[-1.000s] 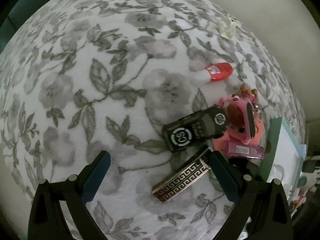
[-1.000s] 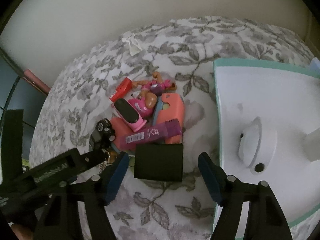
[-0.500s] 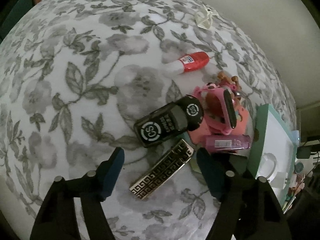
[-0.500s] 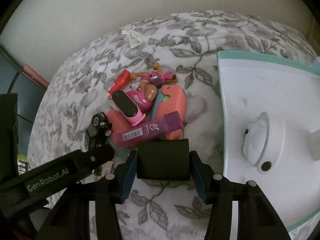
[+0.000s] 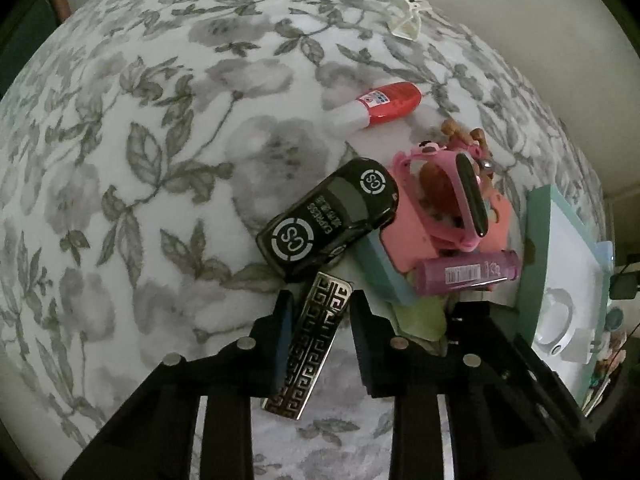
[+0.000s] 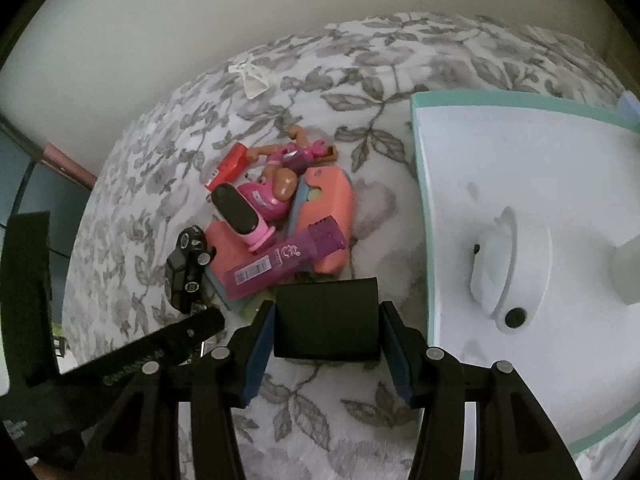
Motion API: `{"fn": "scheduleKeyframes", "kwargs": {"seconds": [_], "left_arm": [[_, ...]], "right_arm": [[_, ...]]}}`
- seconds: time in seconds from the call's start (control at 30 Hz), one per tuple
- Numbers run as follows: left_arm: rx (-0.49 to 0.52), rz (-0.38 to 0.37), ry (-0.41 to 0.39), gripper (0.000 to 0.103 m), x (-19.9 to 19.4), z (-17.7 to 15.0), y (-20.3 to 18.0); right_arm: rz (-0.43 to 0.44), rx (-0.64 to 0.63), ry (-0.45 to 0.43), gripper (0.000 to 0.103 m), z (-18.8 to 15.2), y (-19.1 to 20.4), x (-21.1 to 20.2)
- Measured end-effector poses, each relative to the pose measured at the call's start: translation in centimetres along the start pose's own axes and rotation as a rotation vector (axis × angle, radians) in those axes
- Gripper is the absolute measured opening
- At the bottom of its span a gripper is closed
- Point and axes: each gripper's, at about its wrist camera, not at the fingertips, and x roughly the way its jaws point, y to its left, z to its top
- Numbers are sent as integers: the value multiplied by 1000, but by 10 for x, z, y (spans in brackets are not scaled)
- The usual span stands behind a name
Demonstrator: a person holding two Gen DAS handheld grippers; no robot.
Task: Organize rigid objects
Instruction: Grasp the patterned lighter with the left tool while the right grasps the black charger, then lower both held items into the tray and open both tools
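On the floral bedspread (image 5: 160, 160) lies a heap of toys. A black-and-silver patterned bar (image 5: 316, 340) sits between the fingers of my left gripper (image 5: 322, 304). Its jaws are closing and both pads touch the bar's long sides. Just beyond the bar lies a black toy car (image 5: 328, 220). My right gripper (image 6: 327, 312) is shut on a black box (image 6: 327, 320), one pad on each side. Ahead of the box lie a purple bottle (image 6: 284, 264), a coral case (image 6: 328, 208) and a pink toy with a doll (image 6: 264, 200).
A white board with a teal rim (image 6: 520, 100) and a round knob (image 6: 492, 264) fills the right side. A red-and-white tube (image 5: 380, 106) and a white hair clip (image 5: 406, 20) lie farther off. The bed ends against a pale wall.
My left gripper has moved over the patterned bar and its jaws have narrowed from wide open onto it. My right jaws have come in against the black box.
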Motion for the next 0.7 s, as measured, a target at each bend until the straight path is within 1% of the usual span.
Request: {"fn": "scheduleKeyframes", "kwargs": {"seconds": [0.1,0.17,0.23,0.33,0.4,0.47,0.57,0.6,0.7], "left_arm": [[-12,-14,-10,22,-4,1,2],[-11,-27,-26,22,-9,1,2],[5,-24,-47,22,-16,2,0],[15,-29,-76,22,-26,4,-2],[24,-36,-112,22,-42,2,-2],[47,-38,-172,21,-61,2,-8],[89,-44,-237,21,-83,0,-15],[113,-59,-256,21,-90,-1,-21],[157,-94,-276,21,-98,-3,-36]], "right_arm": [[-1,6,4,54,0,0,-2],[3,15,1,54,0,-1,-5],[16,32,-9,54,1,-2,-10],[34,37,-41,54,3,-3,-23],[36,42,-64,54,4,-3,-33],[26,45,-89,54,5,-5,-44],[0,44,-130,54,7,-8,-60],[-7,48,-140,54,9,-11,-65],[-49,68,-165,54,9,-24,-76]]}}
